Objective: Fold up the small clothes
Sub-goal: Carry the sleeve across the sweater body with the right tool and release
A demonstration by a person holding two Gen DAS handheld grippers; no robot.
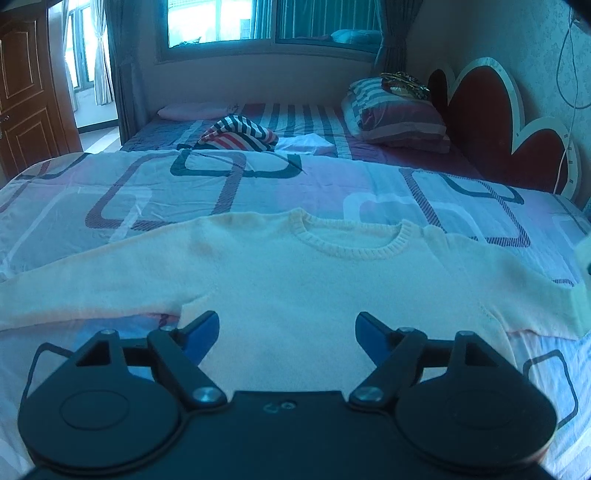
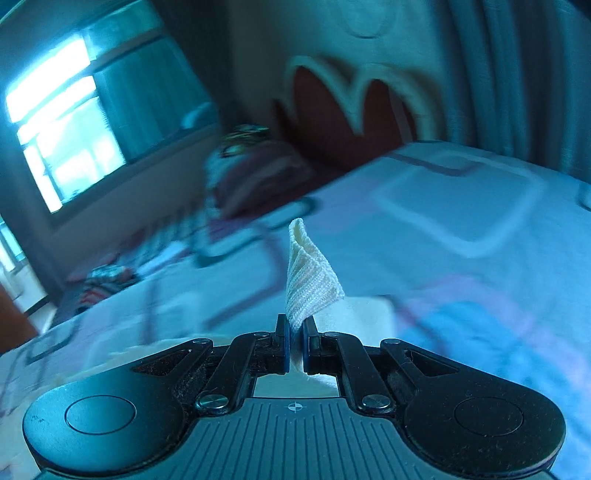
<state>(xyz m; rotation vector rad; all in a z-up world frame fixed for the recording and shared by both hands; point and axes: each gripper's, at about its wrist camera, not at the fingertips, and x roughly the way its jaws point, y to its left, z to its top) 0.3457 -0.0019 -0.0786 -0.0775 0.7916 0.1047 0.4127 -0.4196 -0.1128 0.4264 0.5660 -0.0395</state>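
A small cream knitted sweater [image 1: 295,273] lies flat on the patterned bedspread [image 1: 155,188], neck away from me, sleeves spread to both sides. My left gripper [image 1: 287,332] is open, its blue-padded fingers just above the sweater's lower body. My right gripper [image 2: 295,332] is shut on a ribbed cream cuff [image 2: 310,280] of the sweater, which sticks up between the pads above the bedspread [image 2: 461,206]. The right wrist view is blurred by motion.
A striped folded garment [image 1: 236,134] and a white cloth [image 1: 306,144] lie further back on the bed. Pillows [image 1: 395,114] sit by the red heart-shaped headboard [image 1: 491,122]. A window [image 1: 273,18] and a wooden door [image 1: 26,92] lie beyond.
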